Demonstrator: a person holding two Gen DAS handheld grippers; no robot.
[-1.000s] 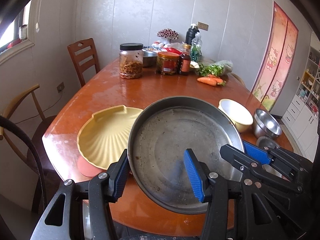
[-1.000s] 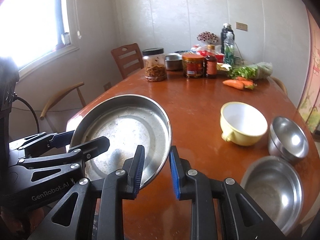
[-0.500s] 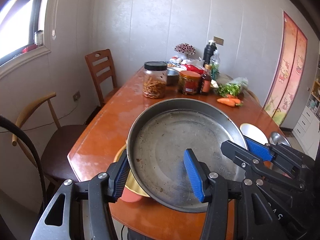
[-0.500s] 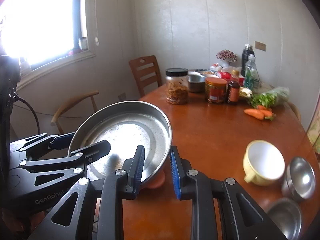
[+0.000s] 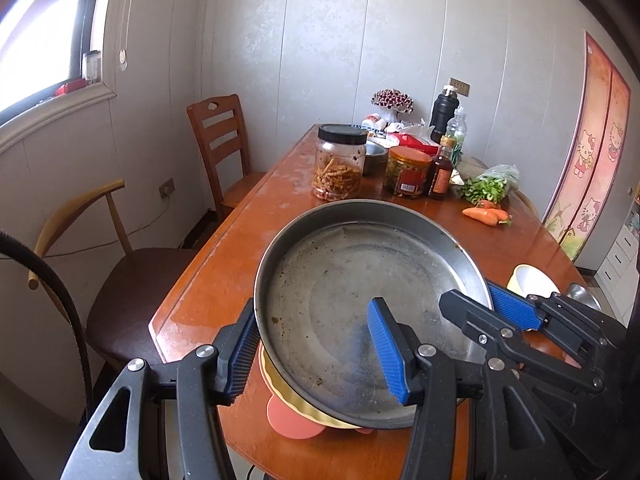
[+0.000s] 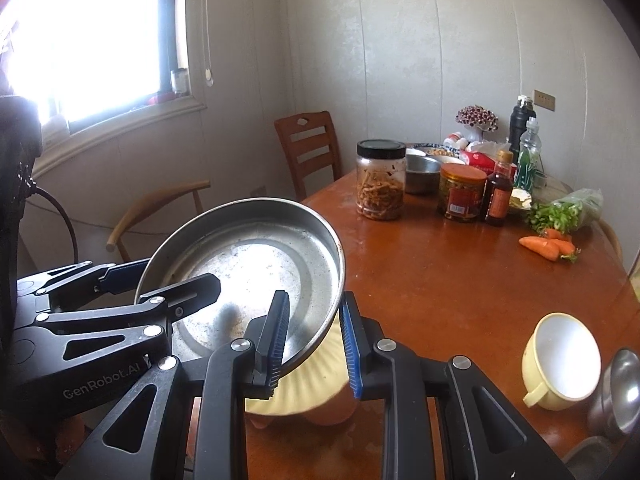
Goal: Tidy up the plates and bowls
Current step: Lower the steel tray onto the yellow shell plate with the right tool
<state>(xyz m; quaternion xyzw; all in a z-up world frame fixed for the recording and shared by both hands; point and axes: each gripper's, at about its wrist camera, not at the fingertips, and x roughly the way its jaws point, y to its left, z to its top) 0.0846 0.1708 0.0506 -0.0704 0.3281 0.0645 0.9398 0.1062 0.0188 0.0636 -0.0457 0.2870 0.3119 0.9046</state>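
Both tools have the wide steel pan [image 5: 360, 300] between them, lifted off the table [image 6: 460, 280] and tilted, its near edge low. My left tool [image 5: 312, 352] is clamped across the pan's near rim, one pad outside the wall and one inside on the floor of the pan. My right tool [image 6: 314, 344] is pinched tight on the rim at the opposite side, with the thin wall between its blue pads.

Judging by how things lie, the sorting is only partly under way. The pan hangs right above the yellow shell-shaped plate [image 6: 316, 384], which rests on a pink mat [image 5: 292, 420] at the near end of the table; I read this as stacking the pan onto that plate, not yet set down. Left to deal with: the yellow cup-shaped bowl [image 6: 560, 360] and the small steel bowls [image 6: 618, 392] at the right edge, well apart from the plate. The jars, bottles and carrots [image 6: 544, 246] at the far end look like they are outside the job.

Both tools point forward and downward over the table's near end, close together, the right one crossing into the left wrist view from the right.
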